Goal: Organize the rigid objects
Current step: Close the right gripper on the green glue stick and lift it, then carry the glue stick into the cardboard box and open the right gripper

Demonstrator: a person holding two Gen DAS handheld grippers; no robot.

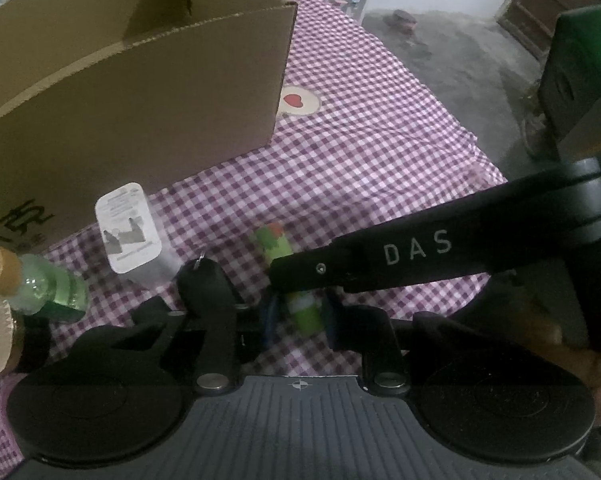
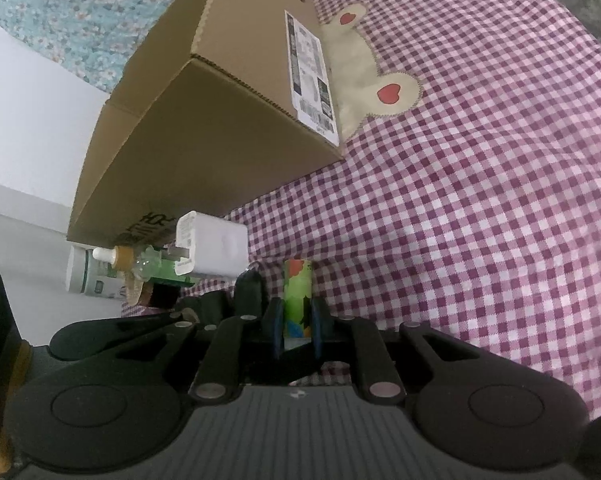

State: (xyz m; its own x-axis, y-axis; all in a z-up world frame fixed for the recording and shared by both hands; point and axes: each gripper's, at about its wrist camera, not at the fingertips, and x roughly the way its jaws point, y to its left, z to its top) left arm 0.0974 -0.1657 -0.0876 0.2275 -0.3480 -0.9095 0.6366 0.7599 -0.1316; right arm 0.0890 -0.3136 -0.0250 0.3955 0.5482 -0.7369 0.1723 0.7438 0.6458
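A small green tube (image 1: 277, 245) with orange and white print lies on the purple checked cloth (image 1: 380, 140). My left gripper (image 1: 300, 316) is shut on its near end, a blue pad on each side. From the right, a black finger (image 1: 380, 256) of the right gripper crosses over the tube's middle. In the right wrist view the same tube (image 2: 298, 280) stands between the blue pads of my right gripper (image 2: 296, 320), which is shut on it. The open cardboard box (image 1: 140, 80) stands just behind, with its printed corner (image 2: 220, 120) near the tube.
A white plug adapter (image 1: 126, 232) lies against the box. A clear green dropper bottle (image 1: 48, 288) is at the left, and a white canister (image 2: 88, 276) beyond it. A black item with a metal ring (image 1: 202, 276) sits beside the tube. The cloth's edge (image 1: 488, 160) drops to the floor.
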